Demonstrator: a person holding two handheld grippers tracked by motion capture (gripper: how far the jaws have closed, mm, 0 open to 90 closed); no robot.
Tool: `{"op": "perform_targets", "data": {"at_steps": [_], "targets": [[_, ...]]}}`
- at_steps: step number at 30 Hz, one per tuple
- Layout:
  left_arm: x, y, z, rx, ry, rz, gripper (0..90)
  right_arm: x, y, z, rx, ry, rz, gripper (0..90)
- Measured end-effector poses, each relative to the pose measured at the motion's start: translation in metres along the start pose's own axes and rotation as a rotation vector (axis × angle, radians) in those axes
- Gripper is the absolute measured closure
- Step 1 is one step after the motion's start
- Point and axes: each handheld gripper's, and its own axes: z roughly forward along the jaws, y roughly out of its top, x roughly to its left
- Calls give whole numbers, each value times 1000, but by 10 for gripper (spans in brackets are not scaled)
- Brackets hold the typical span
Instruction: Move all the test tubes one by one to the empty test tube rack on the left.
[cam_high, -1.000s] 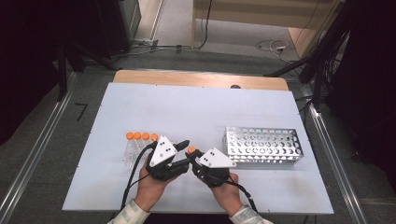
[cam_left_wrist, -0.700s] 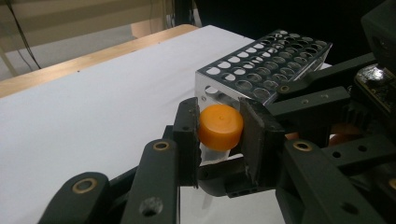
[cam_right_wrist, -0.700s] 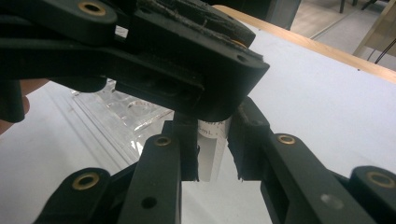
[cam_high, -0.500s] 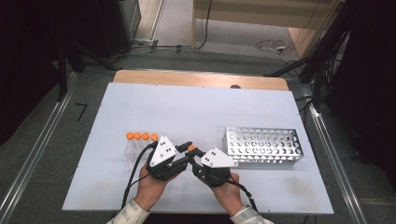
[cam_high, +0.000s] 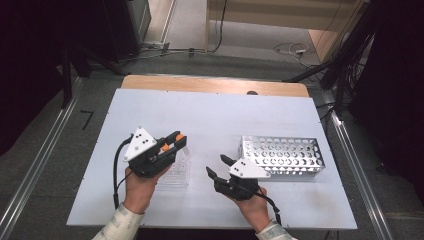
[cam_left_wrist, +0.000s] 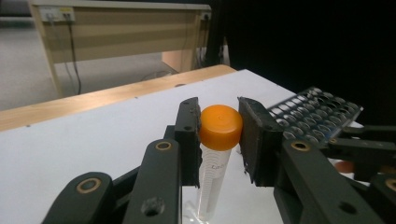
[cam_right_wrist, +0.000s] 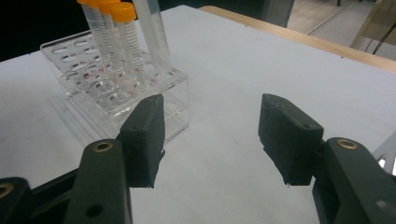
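White tabletop fills the scene, with a wooden strip along its far edge and dark floor beyond. Nearest, two hands come in from the bottom edge. The left gripper pinches an orange-capped tube by its cap, held above a clear rack; its jaws press on both sides of the cap. The right gripper has just been opening; its jaws stand spread with nothing between them, over bare table between the two racks. More capped tubes stand in the clear rack. To the right lies a metal rack, and no tube can be seen in it.

Judging by this, one tube is lifted and still has to reach a hole; the others wait. Open table lies ahead and between the racks, giving free room; the near edge and the metal rack's rim sit close to the right hand.
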Motion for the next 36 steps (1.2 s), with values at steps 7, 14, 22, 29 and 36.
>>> {"op": "perform_targets", "data": {"at_steps": [7, 14, 22, 29, 36], "targets": [[13, -2, -4, 17, 64, 3, 704, -3, -2, -2, 3, -2, 3, 404], [19, -15, 3, 75, 72, -6, 703, -3, -2, -1, 6, -3, 4, 410], [14, -30, 12, 156, 83, 50, 701, -2, -3, -1, 8, -2, 2, 418], [11, -34, 14, 171, 90, 81, 681, -2, -3, -1, 10, -2, 2, 423], [10, -34, 13, 166, 87, 83, 581, -2, -3, 0, 9, -2, 1, 423]]}}
